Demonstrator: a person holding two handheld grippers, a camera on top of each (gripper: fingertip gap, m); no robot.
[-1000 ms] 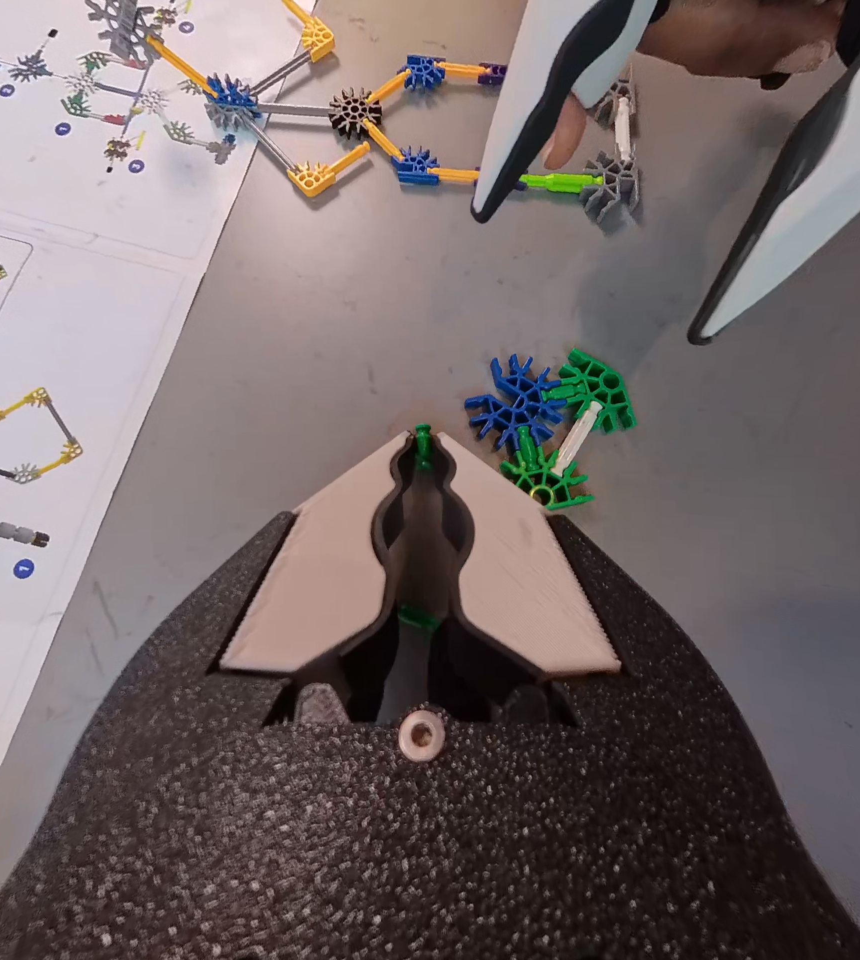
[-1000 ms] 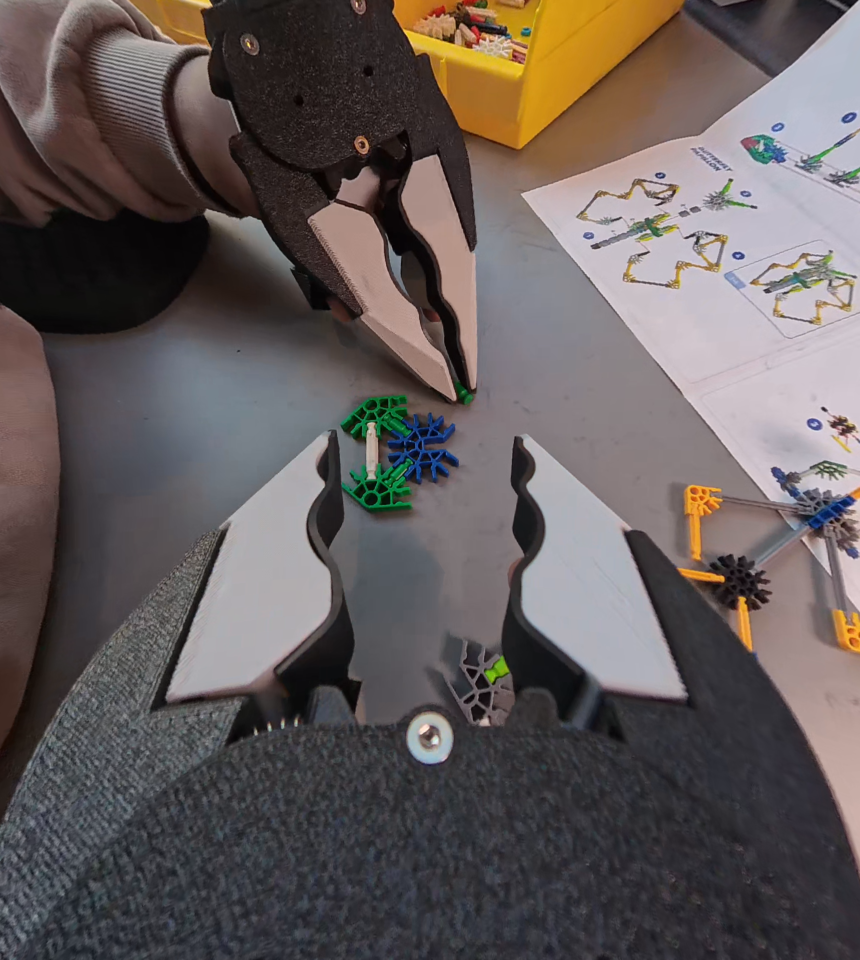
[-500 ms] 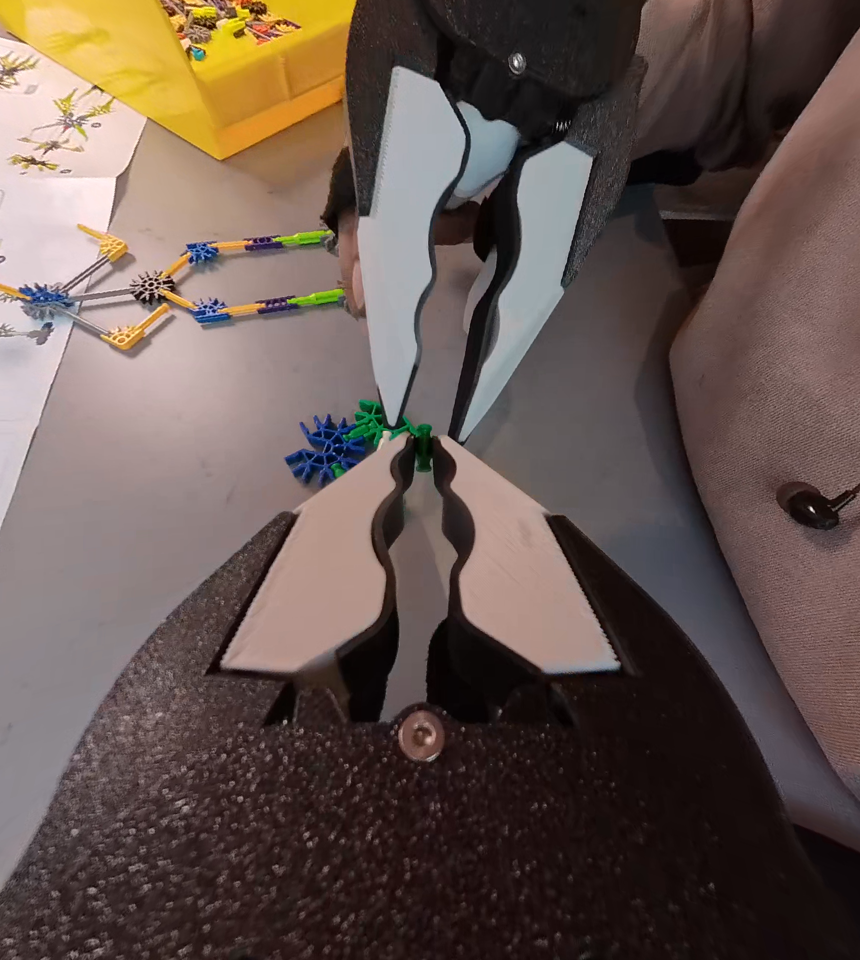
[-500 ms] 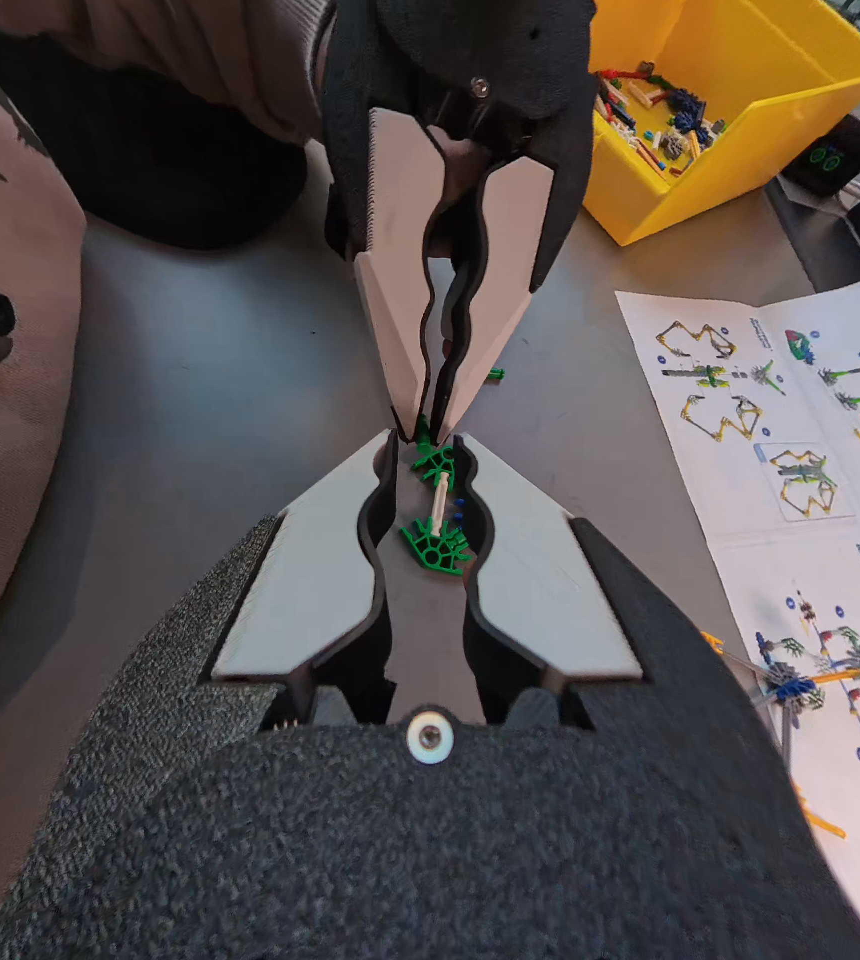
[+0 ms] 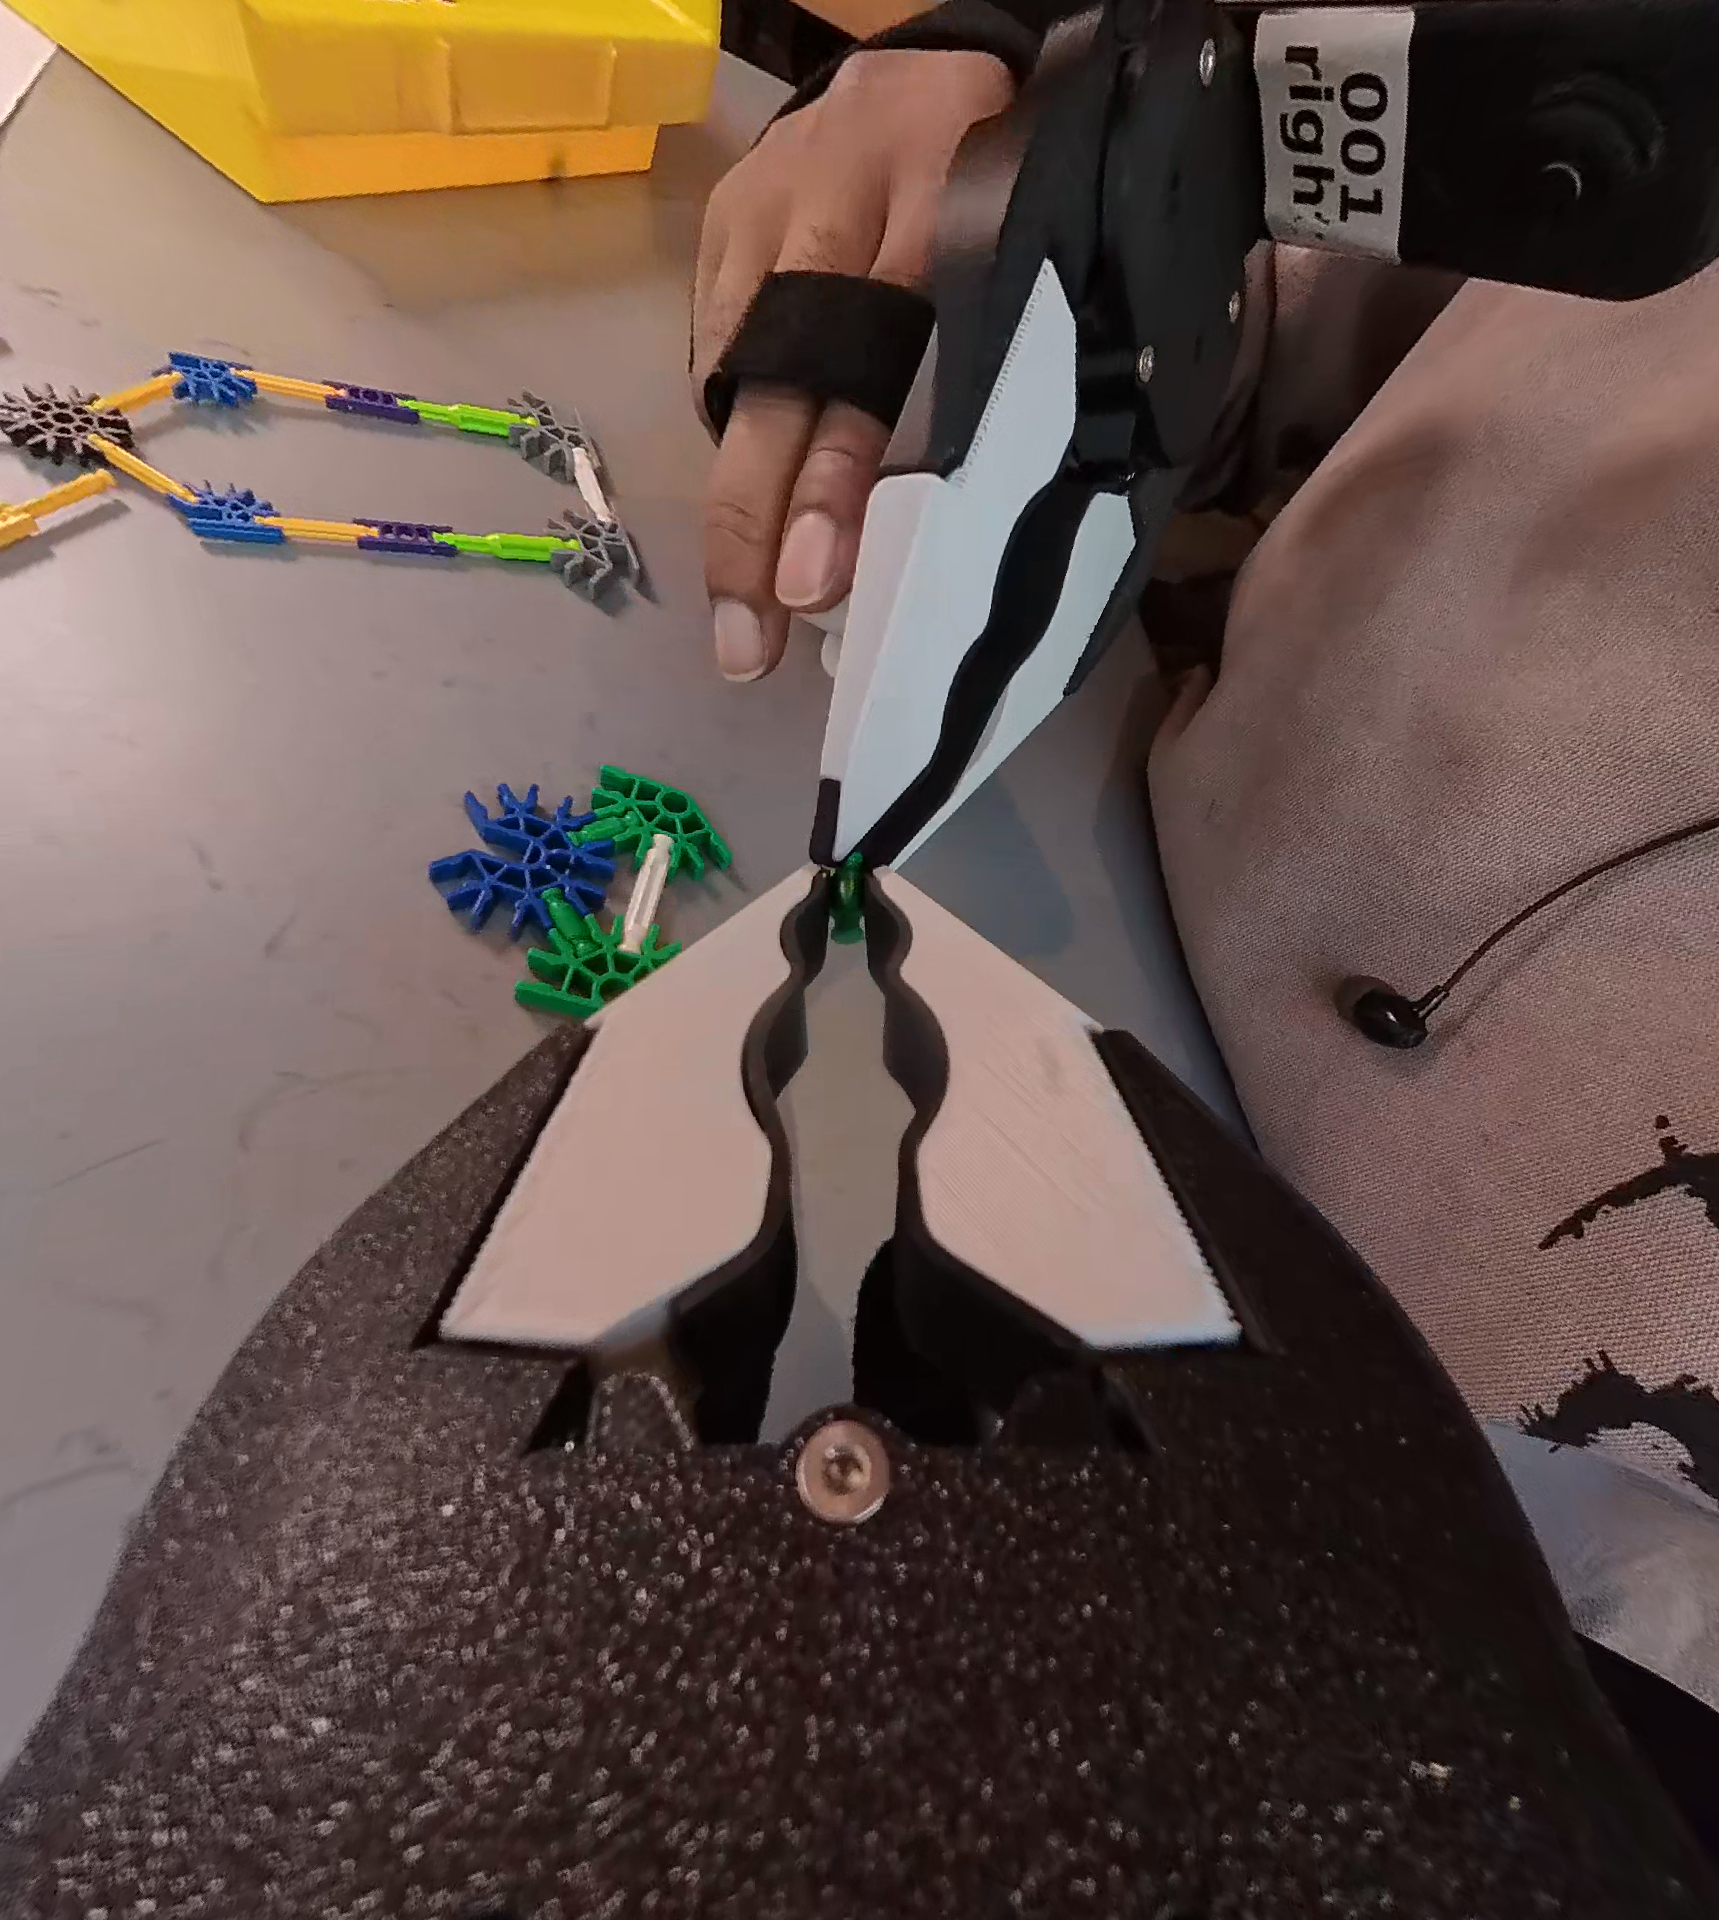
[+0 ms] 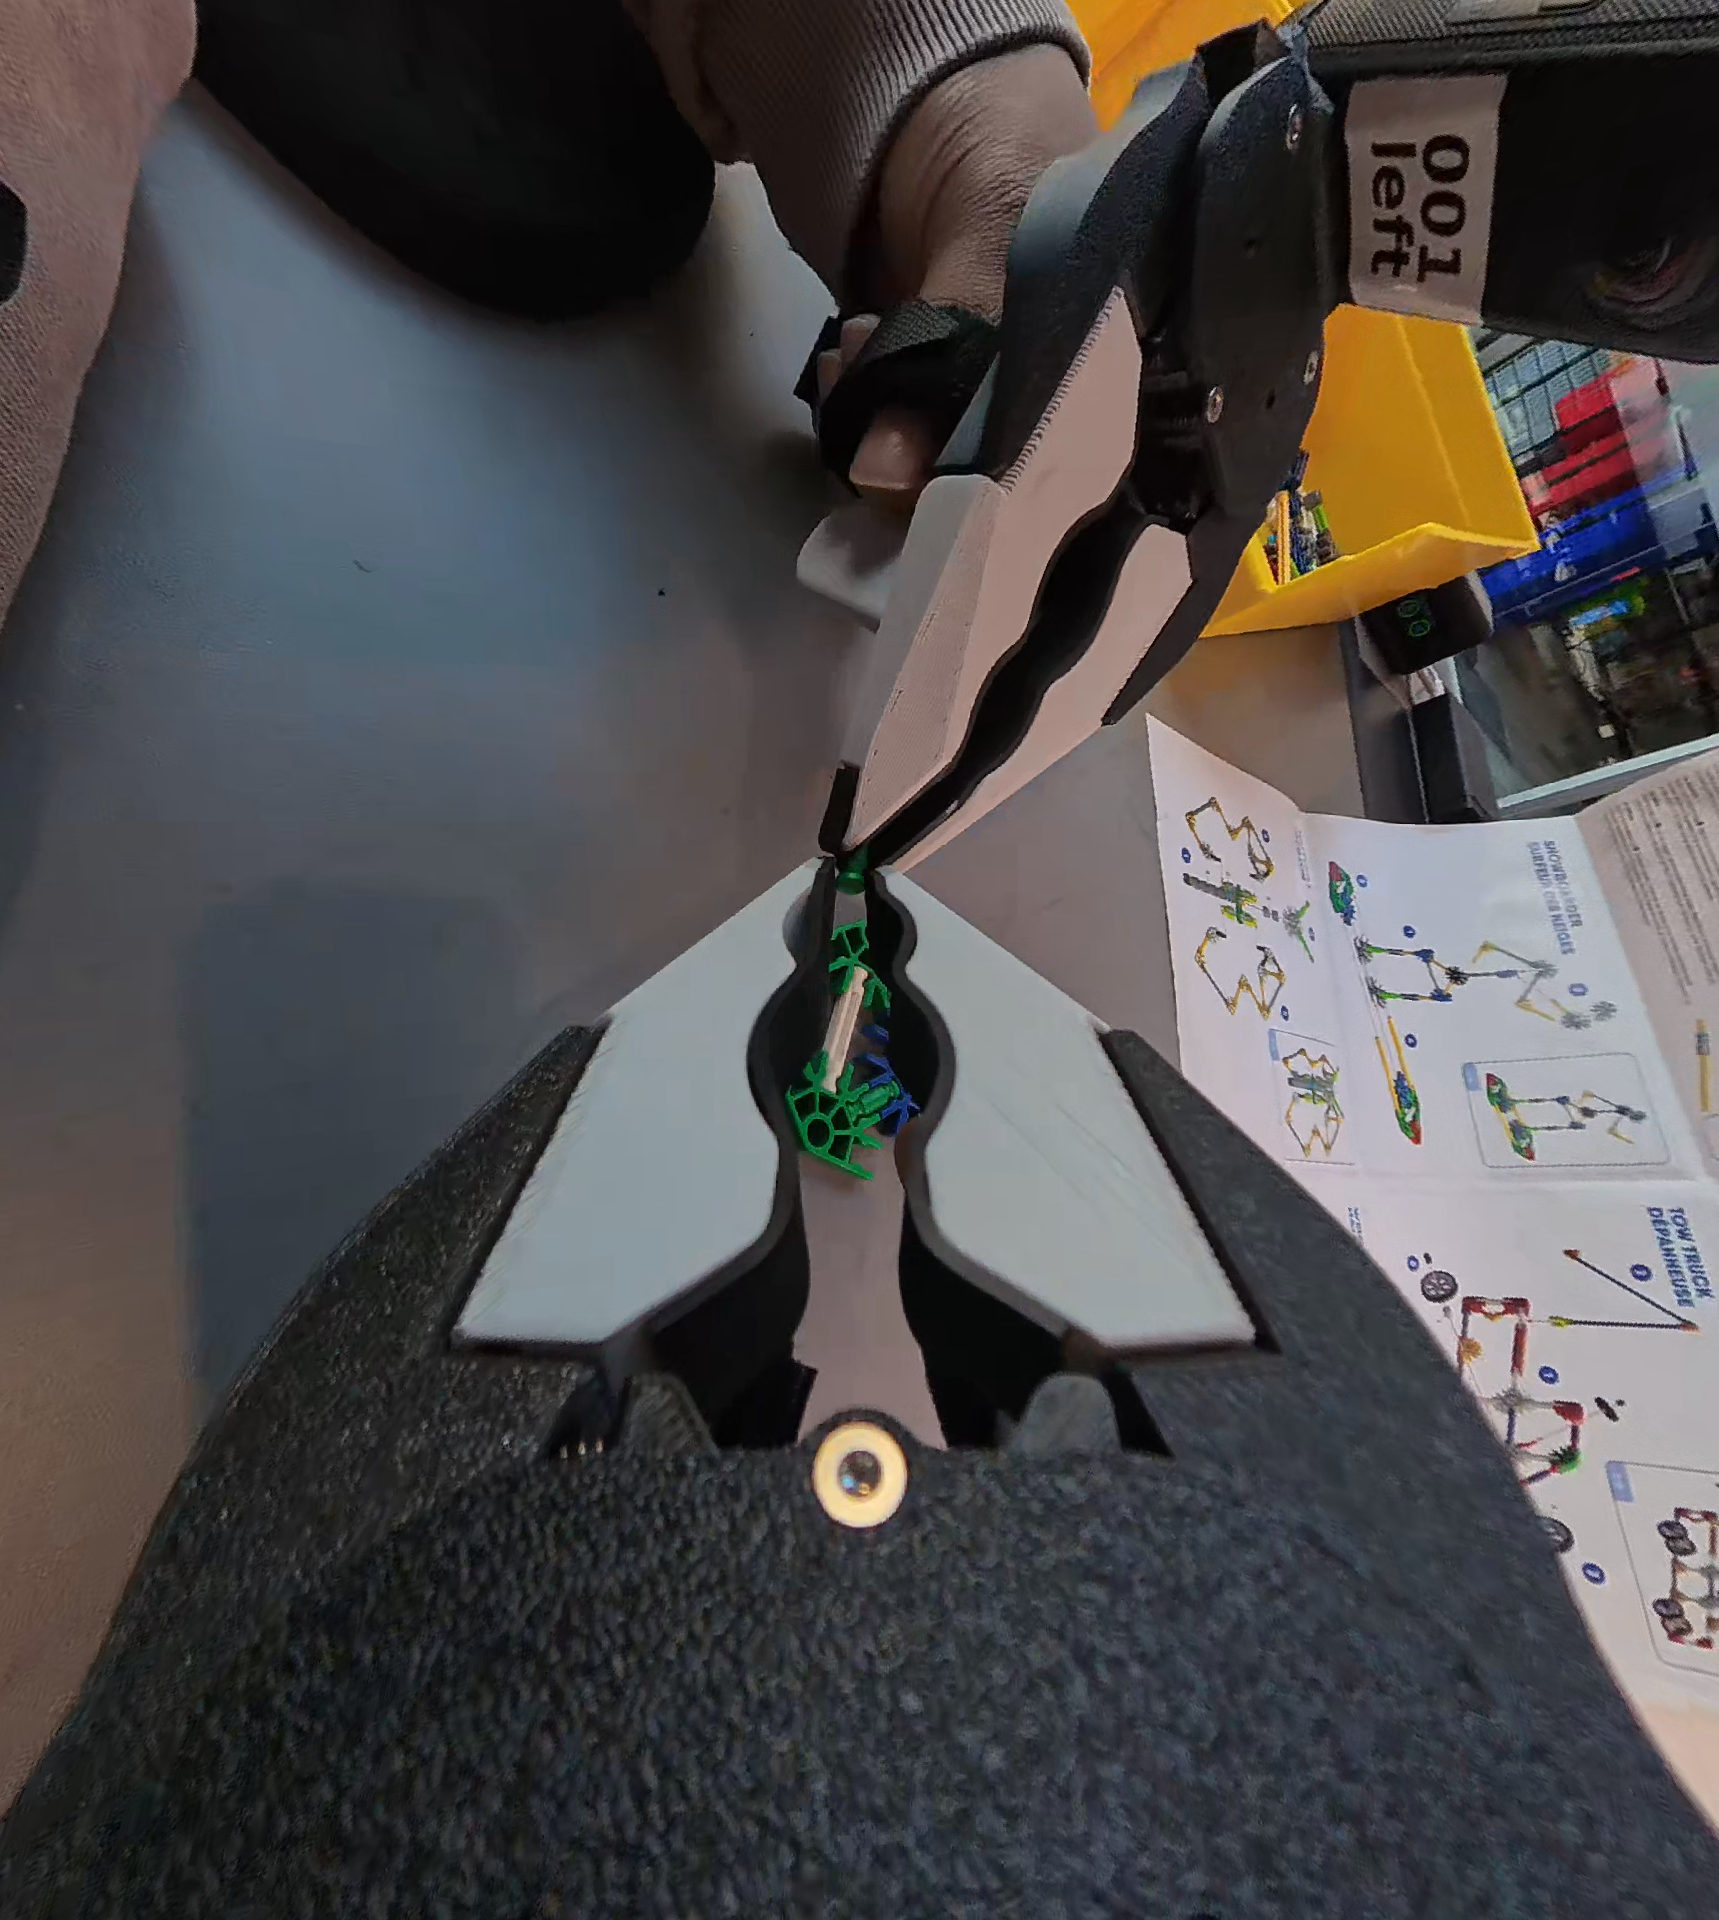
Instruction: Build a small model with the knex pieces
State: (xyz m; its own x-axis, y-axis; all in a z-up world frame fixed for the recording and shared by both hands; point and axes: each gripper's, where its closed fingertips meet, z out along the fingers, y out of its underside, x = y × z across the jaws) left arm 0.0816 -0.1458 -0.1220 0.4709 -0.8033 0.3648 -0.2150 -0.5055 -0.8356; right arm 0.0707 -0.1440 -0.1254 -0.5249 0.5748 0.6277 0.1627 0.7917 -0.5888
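Green rod (image 5: 847,902) between both tongs' meeting tips.

A yellow bin (image 5: 439,94), an instruction sheet (image 6: 1520,1091) and a rod-and-connector chain (image 5: 315,468) on the grey table (image 5: 211,727)

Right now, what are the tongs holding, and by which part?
Left tongs pinch a short green rod at their tips. Right tongs meet the rod's other end, tips closed; whether they grip it cannot be told.

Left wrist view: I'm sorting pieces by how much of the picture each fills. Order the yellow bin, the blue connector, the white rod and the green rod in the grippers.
1. yellow bin, though cropped by the frame
2. blue connector
3. white rod and green rod: look alike; the green one is partly hidden, so unranked.
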